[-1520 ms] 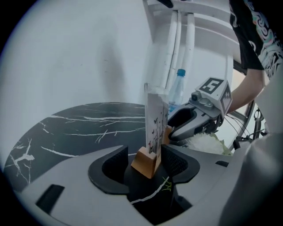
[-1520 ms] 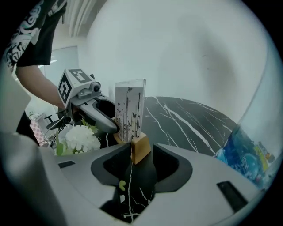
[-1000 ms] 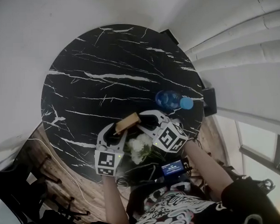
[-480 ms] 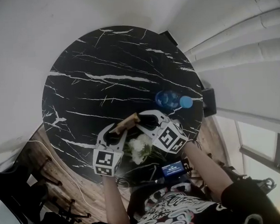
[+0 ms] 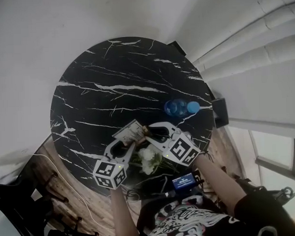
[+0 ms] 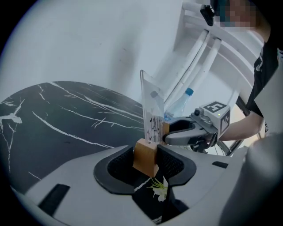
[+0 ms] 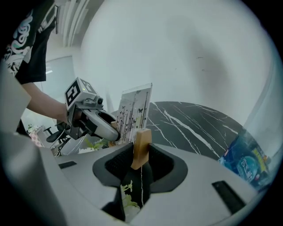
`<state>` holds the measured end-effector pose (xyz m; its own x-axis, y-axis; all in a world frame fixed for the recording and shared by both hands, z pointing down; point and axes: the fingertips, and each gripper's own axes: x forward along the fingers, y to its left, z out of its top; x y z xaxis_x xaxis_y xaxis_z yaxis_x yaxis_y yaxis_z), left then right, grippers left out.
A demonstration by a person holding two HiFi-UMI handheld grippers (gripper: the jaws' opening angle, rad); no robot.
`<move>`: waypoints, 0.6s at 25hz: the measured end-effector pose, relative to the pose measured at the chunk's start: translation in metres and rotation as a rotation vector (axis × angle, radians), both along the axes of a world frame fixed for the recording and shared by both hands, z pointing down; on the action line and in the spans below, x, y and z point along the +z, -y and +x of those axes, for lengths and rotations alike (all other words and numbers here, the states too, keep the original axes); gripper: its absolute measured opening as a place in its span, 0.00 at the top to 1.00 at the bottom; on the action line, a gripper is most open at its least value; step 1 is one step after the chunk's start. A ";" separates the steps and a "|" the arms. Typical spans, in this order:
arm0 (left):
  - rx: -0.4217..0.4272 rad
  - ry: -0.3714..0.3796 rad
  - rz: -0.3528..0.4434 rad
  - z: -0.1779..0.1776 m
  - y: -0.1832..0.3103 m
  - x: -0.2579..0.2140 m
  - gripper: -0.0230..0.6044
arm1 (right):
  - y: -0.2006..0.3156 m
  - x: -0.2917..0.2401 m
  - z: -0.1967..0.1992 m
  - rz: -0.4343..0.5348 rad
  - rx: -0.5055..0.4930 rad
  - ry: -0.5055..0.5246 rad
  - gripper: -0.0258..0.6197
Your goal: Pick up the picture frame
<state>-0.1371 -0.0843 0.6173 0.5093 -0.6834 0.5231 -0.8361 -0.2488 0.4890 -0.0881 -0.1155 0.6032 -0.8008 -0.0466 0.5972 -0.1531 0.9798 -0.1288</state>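
Picture frame over near edge of desk, clear panel upright. Wooden base runs gripper to gripper. Left hand-held gripper clamped on one end, right hand-held gripper on other. Both jaw pairs just closing onto wood. Equally near; lift likely needs matched rise, base level.

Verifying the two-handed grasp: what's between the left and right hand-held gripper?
The picture frame: left hand-held gripper and right hand-held gripper each grip a wooden end block, jaws just closing tighter; its panel spans between. Both gripper views show it.
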 end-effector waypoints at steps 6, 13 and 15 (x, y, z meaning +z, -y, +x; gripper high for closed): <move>-0.048 -0.090 -0.001 -0.001 -0.003 -0.014 0.69 | -0.004 -0.014 0.003 0.004 0.026 0.022 0.79; -0.078 -0.157 -0.001 0.000 -0.011 -0.031 0.69 | -0.013 -0.030 0.007 0.012 0.059 0.039 0.79; -0.093 -0.207 -0.001 0.002 -0.014 -0.035 0.69 | -0.017 -0.035 0.011 0.001 0.083 0.047 0.79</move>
